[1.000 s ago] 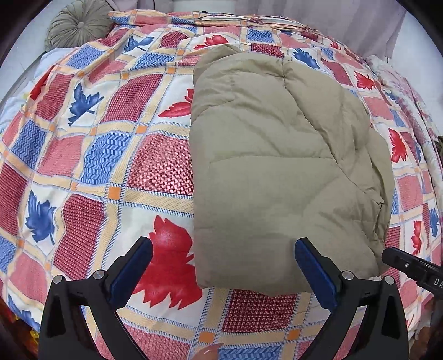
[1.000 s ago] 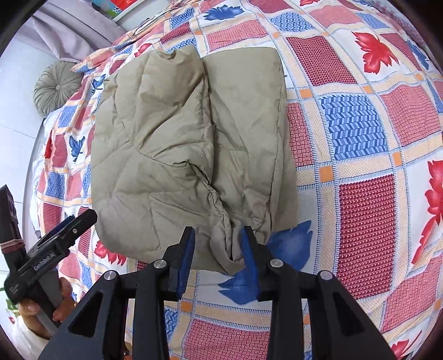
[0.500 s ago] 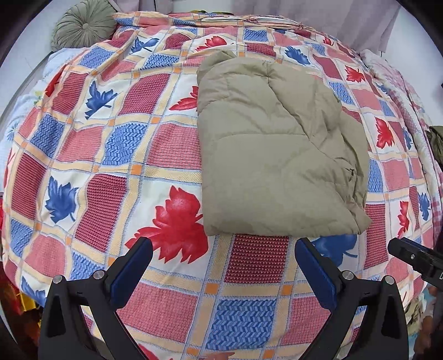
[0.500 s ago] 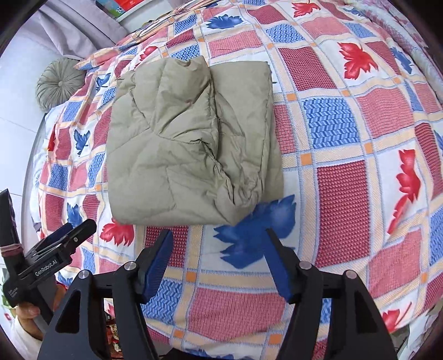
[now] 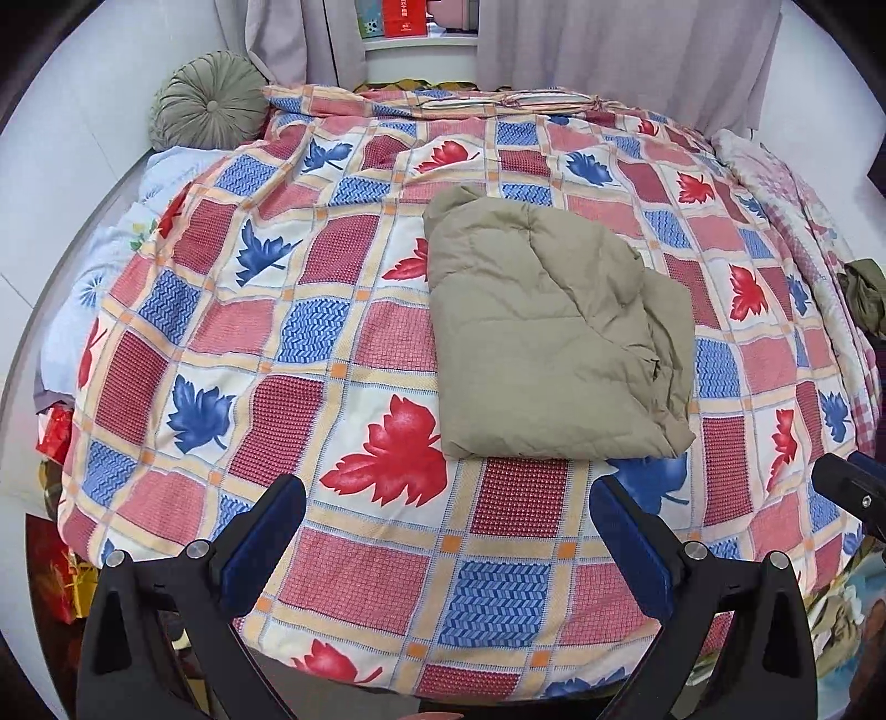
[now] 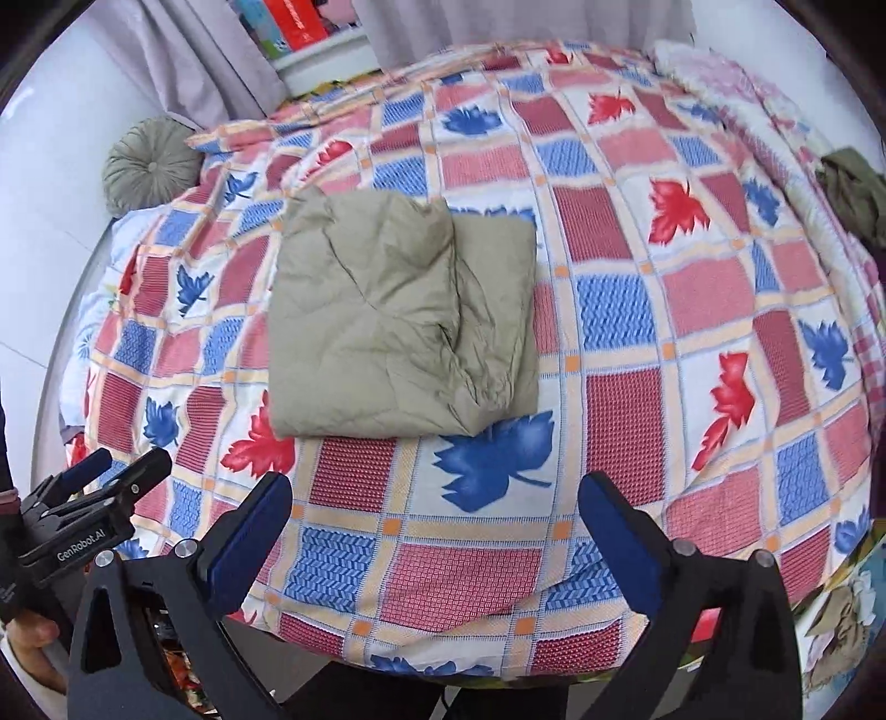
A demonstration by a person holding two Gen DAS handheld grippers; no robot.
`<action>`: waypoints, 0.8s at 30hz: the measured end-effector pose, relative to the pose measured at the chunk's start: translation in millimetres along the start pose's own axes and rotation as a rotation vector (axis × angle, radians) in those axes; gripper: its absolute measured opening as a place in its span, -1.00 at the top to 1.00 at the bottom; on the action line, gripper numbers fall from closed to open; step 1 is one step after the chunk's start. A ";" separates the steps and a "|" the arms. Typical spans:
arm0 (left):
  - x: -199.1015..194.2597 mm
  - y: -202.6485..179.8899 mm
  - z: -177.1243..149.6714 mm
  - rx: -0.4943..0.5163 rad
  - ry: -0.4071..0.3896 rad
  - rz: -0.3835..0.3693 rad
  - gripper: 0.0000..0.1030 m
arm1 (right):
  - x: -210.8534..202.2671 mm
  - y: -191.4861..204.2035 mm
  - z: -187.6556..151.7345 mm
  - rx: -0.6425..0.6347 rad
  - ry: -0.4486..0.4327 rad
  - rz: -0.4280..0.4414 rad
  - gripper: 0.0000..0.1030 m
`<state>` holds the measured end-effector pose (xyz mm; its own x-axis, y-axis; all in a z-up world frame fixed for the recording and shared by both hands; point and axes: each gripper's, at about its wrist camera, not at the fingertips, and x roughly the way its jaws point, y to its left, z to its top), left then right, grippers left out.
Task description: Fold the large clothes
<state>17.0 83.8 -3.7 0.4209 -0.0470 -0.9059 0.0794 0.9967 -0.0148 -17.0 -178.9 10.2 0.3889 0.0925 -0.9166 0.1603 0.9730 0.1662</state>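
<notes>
Right wrist — folded jacket [image 6: 398,321] on bedspread [image 6: 692,387].

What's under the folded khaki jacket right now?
The folded khaki jacket lies on the leaf-patterned bedspread, which shows all around it. Whatever lies directly beneath is covered. Both grippers are clear of it.

A bed is covered by a checked quilt [image 5: 343,332] printed with red and blue leaves. A round green cushion [image 5: 207,108] is set at its far corner, beside grey curtains [image 5: 609,50]. Books [image 6: 288,25] are seen between them.
</notes>
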 end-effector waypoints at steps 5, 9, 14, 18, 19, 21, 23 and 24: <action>-26.9 2.6 3.6 -0.026 -0.005 -0.044 -0.99 | -26.5 10.2 6.5 0.006 -0.005 0.005 -0.99; -45.0 3.3 6.3 -0.043 -0.015 -0.050 -0.99 | -49.0 22.5 8.7 -0.029 -0.053 -0.043 -0.99; -61.4 2.8 10.7 -0.045 -0.048 -0.045 -0.99 | -65.7 35.4 10.7 -0.065 -0.097 -0.081 -0.99; -70.6 4.0 12.5 -0.053 -0.066 -0.042 -0.99 | -71.2 36.1 13.5 -0.052 -0.108 -0.079 -0.99; -72.5 4.3 13.1 -0.053 -0.070 -0.038 -0.99 | -72.1 36.1 13.2 -0.048 -0.110 -0.081 -0.99; -74.7 4.7 13.9 -0.053 -0.073 -0.033 -0.99 | -73.2 35.2 14.3 -0.043 -0.113 -0.079 -0.99; -75.8 4.7 14.0 -0.052 -0.074 -0.031 -0.99 | -73.7 34.7 14.7 -0.043 -0.116 -0.079 -0.99; -75.0 4.3 14.2 -0.051 -0.073 -0.032 -0.99 | -74.3 34.8 15.1 -0.043 -0.118 -0.079 -0.99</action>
<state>-1.5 90.7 70.2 0.4836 -0.0821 -0.8714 0.0486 0.9966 -0.0669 -26.6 -155.1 89.6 0.4814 -0.0077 -0.8765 0.1564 0.9847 0.0772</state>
